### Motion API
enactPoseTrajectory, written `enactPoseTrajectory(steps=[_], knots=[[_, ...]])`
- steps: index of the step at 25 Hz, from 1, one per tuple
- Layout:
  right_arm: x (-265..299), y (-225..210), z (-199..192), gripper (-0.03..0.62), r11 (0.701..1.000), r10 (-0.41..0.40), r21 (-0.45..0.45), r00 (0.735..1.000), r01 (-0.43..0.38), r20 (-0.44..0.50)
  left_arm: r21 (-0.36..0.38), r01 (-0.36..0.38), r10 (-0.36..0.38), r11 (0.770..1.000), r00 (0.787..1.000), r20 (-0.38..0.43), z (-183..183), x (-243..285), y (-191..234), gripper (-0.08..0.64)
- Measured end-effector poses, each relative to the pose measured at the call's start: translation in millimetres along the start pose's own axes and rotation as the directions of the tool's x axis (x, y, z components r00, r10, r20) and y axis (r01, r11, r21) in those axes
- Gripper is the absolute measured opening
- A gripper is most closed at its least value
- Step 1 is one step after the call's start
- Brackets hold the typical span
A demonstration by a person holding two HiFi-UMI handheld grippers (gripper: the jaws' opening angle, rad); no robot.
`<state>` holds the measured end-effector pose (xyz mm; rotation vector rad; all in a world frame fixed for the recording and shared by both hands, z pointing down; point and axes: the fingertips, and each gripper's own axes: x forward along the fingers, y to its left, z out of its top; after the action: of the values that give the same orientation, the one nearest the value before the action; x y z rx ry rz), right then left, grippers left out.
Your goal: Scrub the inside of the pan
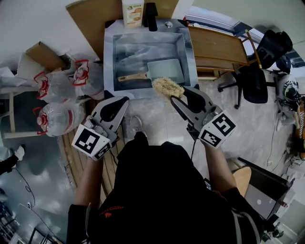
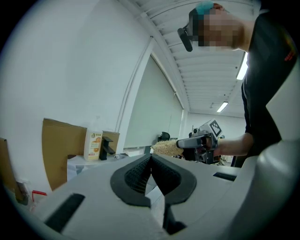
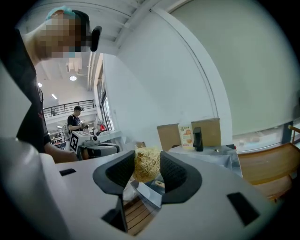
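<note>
Right claw point(image 1: 177, 94) grips scrubber point(image 1: 167, 86) that hides part of pan point(image 1: 167, 69); left claw point(image 2: 151, 159) closed.

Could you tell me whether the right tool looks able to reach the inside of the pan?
Probably yes: the right tool holds the scrubber at the near rim of the sink, the pan lies open side up just beyond, and nothing covers it.

readable text: none | carton point(image 1: 133, 13) label: orange picture, print too small | shirt point(image 1: 112, 209) logo: orange, blurred | left cube point(image 1: 93, 142), right cube point(image 1: 217, 129): square black-and-white markers only
</note>
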<state>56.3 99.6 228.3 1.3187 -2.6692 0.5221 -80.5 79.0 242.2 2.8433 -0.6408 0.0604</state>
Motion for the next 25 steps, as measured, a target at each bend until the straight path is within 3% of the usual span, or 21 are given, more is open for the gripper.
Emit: enactPoseTrajectory(steps=[6,14,25], knots=[[27,-21,0,0.173,1.0,-0.018,0.006,0.999,0.019,-0.03,-0.005,0.014,-0.014,1.0,1.0,-0.007,3,15,36,0.018],[40,-56,0,0.173,0.999,-0.024,0.027,0.998,0.025,-0.058,-0.024,0.026,-0.027,0.999,0.999,-0.032,2,44,54,0.018],[60,-122,-8,0.173,0.998,0.065,0.011,0.99,-0.064,-0.128,-0.067,-0.083,0.078,0.994,0.994,-0.077,-15,90,72,0.018]])
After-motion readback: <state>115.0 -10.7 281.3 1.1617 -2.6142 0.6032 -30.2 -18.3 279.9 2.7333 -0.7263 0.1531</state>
